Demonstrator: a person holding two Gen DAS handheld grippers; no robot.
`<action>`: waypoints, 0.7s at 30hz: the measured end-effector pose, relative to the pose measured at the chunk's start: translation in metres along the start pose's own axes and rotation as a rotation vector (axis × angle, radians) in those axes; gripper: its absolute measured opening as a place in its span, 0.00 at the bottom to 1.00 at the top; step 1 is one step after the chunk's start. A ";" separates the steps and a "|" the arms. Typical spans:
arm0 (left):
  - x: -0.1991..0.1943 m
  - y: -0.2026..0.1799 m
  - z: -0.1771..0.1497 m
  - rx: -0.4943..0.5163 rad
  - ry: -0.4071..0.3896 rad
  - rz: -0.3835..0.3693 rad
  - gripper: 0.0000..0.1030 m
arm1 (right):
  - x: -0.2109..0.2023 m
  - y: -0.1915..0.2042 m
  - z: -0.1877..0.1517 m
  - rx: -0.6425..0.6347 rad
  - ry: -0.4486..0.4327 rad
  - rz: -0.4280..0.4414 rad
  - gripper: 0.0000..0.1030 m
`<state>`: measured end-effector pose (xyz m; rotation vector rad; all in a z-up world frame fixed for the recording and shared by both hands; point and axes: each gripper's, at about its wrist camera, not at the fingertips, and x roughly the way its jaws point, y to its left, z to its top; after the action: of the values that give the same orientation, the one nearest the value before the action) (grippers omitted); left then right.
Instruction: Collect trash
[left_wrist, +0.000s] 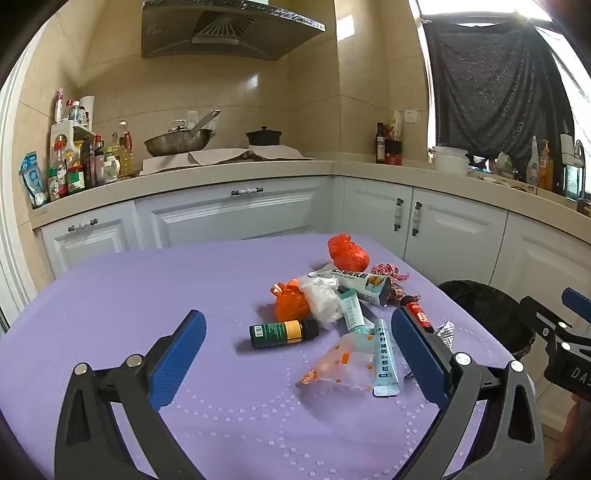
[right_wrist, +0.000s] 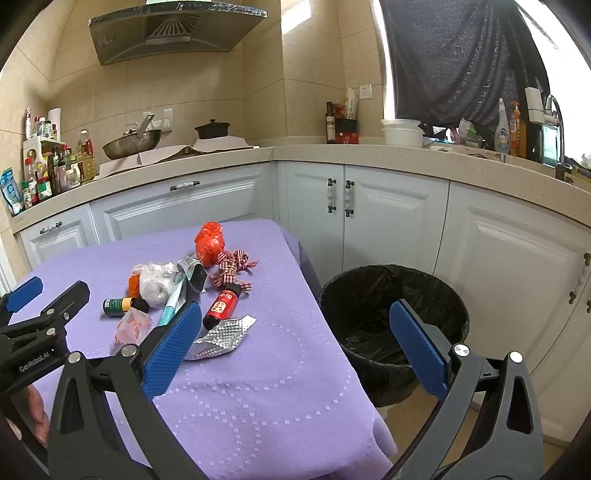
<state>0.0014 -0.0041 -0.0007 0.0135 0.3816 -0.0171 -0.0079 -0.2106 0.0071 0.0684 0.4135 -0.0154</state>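
Trash lies in a heap on the purple tablecloth (left_wrist: 129, 295): a green and orange bottle (left_wrist: 282, 333), an orange bag (left_wrist: 291, 304), white crumpled plastic (left_wrist: 321, 297), two teal tubes (left_wrist: 384, 360), a red bag (left_wrist: 347, 253), checked ribbon (right_wrist: 232, 267), a red bottle (right_wrist: 221, 306) and a foil blister pack (right_wrist: 221, 336). My left gripper (left_wrist: 297, 360) is open above the table, in front of the heap. My right gripper (right_wrist: 295, 350) is open over the table's right edge, beside the black-lined trash bin (right_wrist: 391, 321).
White cabinets (right_wrist: 388, 206) and a beige counter run behind the table. On the counter stand a wok (left_wrist: 177, 142), a black pot (left_wrist: 263, 134) and several sauce bottles (left_wrist: 85, 162). The bin stands on the floor right of the table.
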 end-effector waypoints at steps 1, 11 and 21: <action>0.000 0.000 0.000 0.001 0.000 -0.002 0.94 | 0.000 0.000 0.000 -0.001 0.000 0.000 0.97; -0.001 -0.002 0.000 0.009 0.002 -0.006 0.94 | 0.000 -0.002 0.000 -0.001 -0.001 0.000 0.97; 0.000 -0.002 0.000 0.011 0.010 -0.008 0.94 | 0.000 -0.003 -0.001 0.000 -0.001 0.001 0.97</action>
<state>0.0010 -0.0063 -0.0009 0.0229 0.3911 -0.0274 -0.0081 -0.2134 0.0058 0.0683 0.4121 -0.0145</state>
